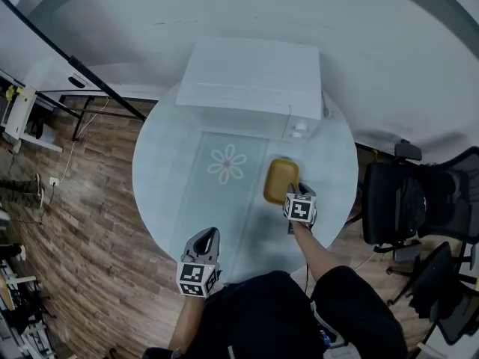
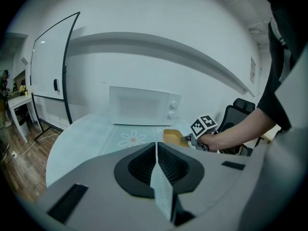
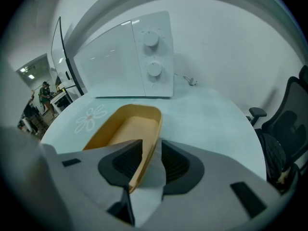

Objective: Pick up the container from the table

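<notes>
The right gripper [image 3: 152,153] clamps the near wall of the shallow yellow plastic container [image 3: 120,129], which extends ahead of it. Lift straight and keep it level, since an edge hold may tip. The left gripper [image 2: 157,153] is closed and empty.

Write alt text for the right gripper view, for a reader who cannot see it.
The right gripper has its jaws closed on one side wall of an empty yellow container on a round pale table. Behind stands a white microwave with two dials. A flower print lies at left and a black office chair at the right edge.
</notes>
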A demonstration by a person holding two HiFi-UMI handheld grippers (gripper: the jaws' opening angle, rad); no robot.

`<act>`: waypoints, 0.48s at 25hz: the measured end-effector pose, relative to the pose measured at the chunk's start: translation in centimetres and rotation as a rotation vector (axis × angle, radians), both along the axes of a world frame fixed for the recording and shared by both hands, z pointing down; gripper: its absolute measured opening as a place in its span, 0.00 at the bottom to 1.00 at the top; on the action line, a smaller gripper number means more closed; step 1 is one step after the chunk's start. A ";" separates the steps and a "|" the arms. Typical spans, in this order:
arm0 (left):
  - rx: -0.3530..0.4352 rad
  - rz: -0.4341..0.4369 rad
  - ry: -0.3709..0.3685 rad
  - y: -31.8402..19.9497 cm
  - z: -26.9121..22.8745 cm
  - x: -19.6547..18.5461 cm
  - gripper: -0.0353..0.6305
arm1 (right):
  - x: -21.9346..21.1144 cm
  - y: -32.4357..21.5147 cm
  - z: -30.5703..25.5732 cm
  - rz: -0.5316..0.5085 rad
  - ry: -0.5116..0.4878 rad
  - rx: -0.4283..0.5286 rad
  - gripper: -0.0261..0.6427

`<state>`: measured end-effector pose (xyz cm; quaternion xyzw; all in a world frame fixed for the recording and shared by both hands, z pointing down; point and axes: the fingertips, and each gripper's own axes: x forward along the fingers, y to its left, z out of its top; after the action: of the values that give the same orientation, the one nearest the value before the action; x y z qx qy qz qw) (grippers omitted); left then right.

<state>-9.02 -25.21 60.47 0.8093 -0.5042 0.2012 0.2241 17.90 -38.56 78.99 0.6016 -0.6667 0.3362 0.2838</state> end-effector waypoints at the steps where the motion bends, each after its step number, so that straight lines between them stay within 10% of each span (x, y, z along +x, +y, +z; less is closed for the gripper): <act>1: 0.001 0.003 -0.003 0.0 0.0 0.1 0.09 | 0.0 0.0 0.2 0.000 0.000 -0.007 0.24; 12: -0.009 0.006 0.006 -0.3 0.5 0.2 0.09 | -0.2 0.6 1.8 0.026 -0.027 -0.094 0.12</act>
<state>-8.84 -25.55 60.93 0.8103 -0.5003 0.2019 0.2287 17.74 -37.94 80.81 0.5918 -0.6460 0.3786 0.2984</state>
